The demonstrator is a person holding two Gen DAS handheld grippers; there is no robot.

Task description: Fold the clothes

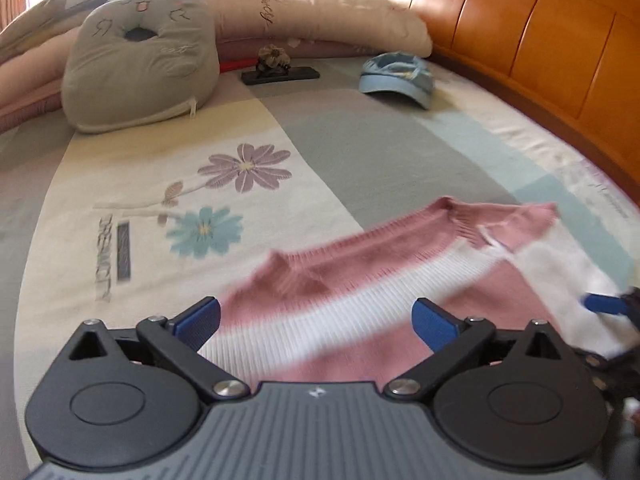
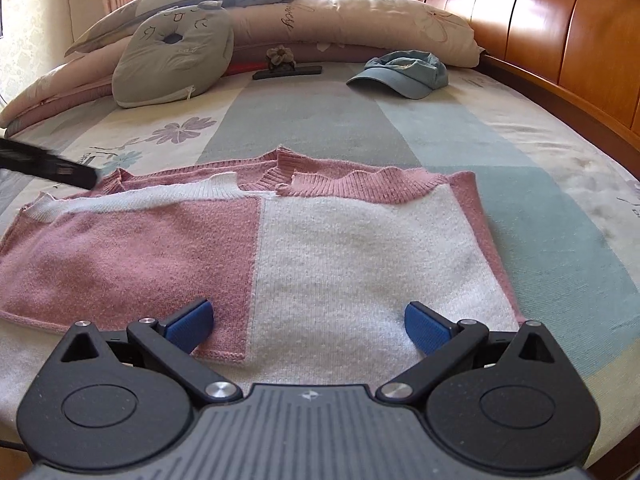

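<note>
Here the right claw (image 2: 308, 322) is wide apart, hanging over the near edge of the sweater (image 2: 340, 256). The left claw (image 1: 316, 322) is wide apart too, over a blurry part of it. The pink and white knit sweater lies flat on the bed (image 2: 500, 136), long side running left to right, its neck probably pointing toward the pillows (image 2: 360, 20). A blue cap (image 2: 404, 74) sits near the wooden headboard (image 2: 560, 32).

sweater (image 2: 280, 248): 1 | grippers: 2, left gripper (image 1: 316, 322), right gripper (image 2: 308, 322) | cap (image 2: 400, 74): 1 | ring cushion (image 2: 172, 60): 1 | long pillows (image 2: 360, 20): 2
</note>
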